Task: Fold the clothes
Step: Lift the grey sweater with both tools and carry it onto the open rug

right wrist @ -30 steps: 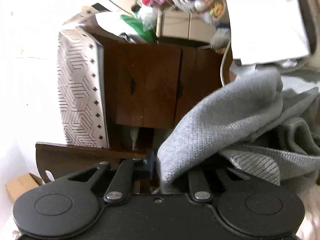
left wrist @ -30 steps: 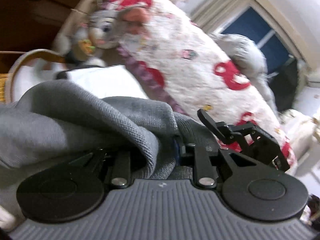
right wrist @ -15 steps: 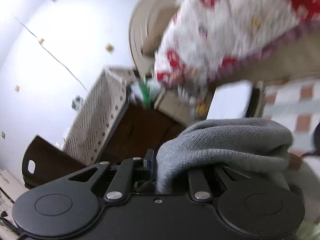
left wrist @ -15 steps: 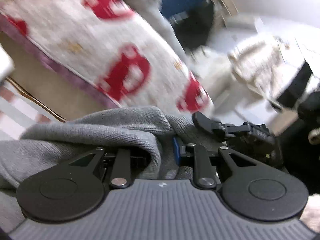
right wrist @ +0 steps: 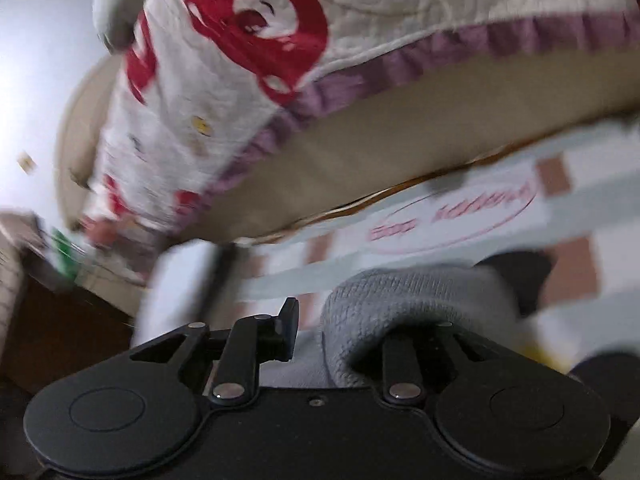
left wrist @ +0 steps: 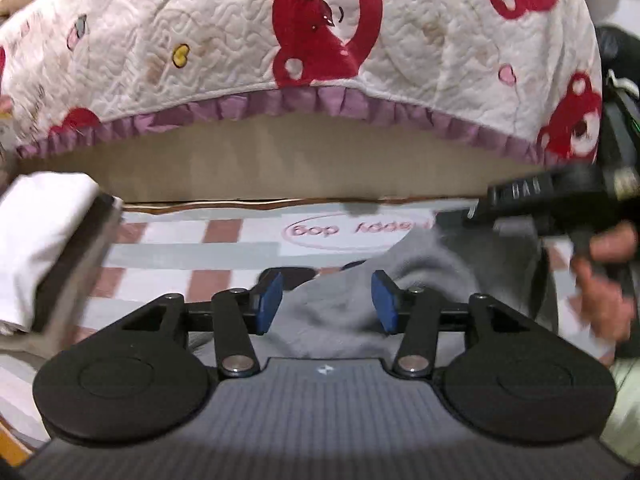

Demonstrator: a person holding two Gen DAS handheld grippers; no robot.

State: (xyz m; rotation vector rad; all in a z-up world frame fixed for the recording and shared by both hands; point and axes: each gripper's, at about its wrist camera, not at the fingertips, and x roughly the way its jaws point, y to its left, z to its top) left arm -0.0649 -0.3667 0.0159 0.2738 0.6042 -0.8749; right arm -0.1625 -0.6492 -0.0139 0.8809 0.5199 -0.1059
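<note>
We see a grey knit garment lying in a soft heap on the checked sheet, its fabric ribbed and thick, with rounded folds rather than flat creases. In the left wrist view it rises between the blue pads of the left gripper, whose fingers stand clearly apart with the cloth loose in the gap, not pinched. The garment runs off to the right, where a hand holds the black body of the right gripper, blurred by motion.

In the right wrist view a thick roll of the same grey knit drapes over the right-hand finger of the right gripper and hides it. The left-hand finger stands away from the roll, so the jaws look parted, yet we cannot tell whether any cloth is caught on the covered side.

The sheet beneath carries pale grey-green bands, white squares and reddish-brown squares, with a pink oval label printed on it, its lettering upside down to us. A folded white cloth sits at the left edge of the sheet. Behind the sheet runs a plain tan panel, and above it hangs a white quilt with red bear shapes and a purple ruffled hem. The right wrist view also shows a pale wall and dark wooden furniture at the far left.
</note>
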